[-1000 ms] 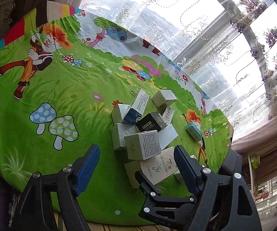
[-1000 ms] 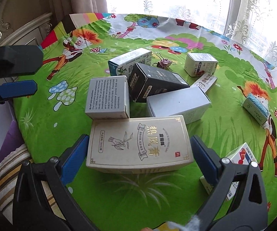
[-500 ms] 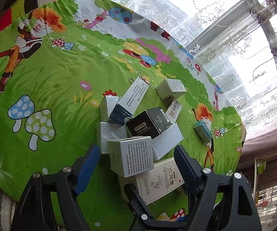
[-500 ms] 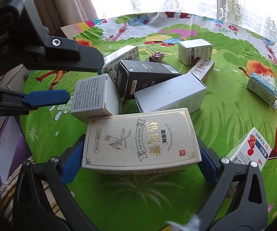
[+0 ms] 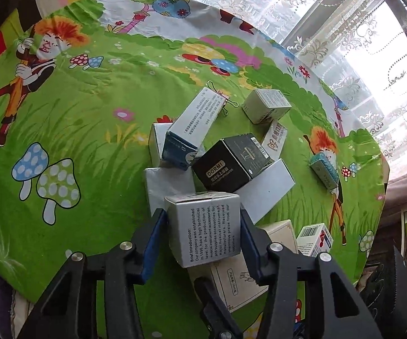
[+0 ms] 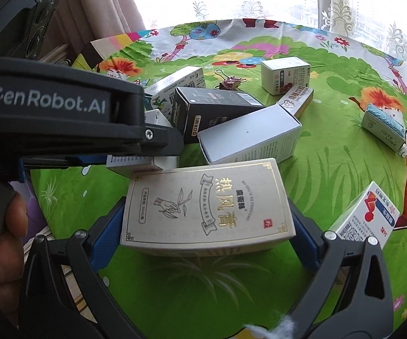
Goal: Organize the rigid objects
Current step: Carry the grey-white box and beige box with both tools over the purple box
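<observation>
Several small cartons lie heaped on a round table with a green cartoon cloth (image 5: 90, 118). My left gripper (image 5: 202, 217) has the grey box with English print (image 5: 206, 228) between its blue pads. Its jaws are closing and both pads touch the box's sides. The left gripper's black body (image 6: 70, 118) hides most of that box in the right wrist view. My right gripper (image 6: 207, 214) straddles the flat beige box with gold print (image 6: 206, 206). Its pads stand close beside the box's short ends and the jaws look as wide as before.
Behind the grey box lie a black DORMI box (image 5: 226, 166), a plain white box (image 5: 265, 189), a blue-and-white box (image 5: 195, 124) and a binder clip (image 5: 223, 99). A teal box (image 5: 325, 172) and a red-and-blue box (image 6: 364, 217) lie to the right. Lace curtains hang beyond the far edge.
The left gripper came forward and down over the grey box and its jaws narrowed onto it. The right gripper slid around the beige box and has stayed there.
</observation>
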`<state>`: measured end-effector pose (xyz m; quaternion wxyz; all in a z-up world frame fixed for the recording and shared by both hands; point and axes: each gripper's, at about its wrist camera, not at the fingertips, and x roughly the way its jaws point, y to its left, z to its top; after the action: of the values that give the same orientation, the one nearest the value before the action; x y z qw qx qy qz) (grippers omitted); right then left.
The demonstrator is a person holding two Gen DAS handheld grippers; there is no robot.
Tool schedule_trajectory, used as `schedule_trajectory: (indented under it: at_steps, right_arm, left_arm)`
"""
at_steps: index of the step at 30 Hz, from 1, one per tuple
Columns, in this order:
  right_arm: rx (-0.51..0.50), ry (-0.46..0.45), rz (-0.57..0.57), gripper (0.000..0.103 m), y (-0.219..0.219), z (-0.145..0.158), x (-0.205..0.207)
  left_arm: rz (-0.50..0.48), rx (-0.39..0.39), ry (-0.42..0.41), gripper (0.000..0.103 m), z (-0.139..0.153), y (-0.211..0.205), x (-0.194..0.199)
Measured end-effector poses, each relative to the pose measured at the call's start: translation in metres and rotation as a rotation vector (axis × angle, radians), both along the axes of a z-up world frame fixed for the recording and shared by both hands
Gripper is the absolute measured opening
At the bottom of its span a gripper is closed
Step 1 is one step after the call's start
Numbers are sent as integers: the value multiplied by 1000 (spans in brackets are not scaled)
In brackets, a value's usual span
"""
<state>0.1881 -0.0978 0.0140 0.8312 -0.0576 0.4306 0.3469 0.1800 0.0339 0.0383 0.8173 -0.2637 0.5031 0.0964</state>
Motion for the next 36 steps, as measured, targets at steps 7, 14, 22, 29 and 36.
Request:
schedule_trajectory:
  at_steps: [7, 14, 22, 29, 36]
  right_arm:
    - [3, -11, 7, 101, -1, 4, -7]
    - [-10, -35, 20, 101, 2, 14, -24]
    - [-33, -59, 51, 101, 15, 25, -49]
    - [-53, -79, 113, 101, 38, 37, -80]
    - [-57, -84, 201, 101, 66, 50, -112]
  left_arm:
    - [15, -44, -29, 48, 5, 9, -19]
    - [53, -77, -63, 48, 12, 24, -49]
    - [122, -115, -85, 48, 13, 54, -91]
    - [195, -144, -114, 48, 16, 89, -133]
    - [306, -152, -148, 48, 19, 134, -186]
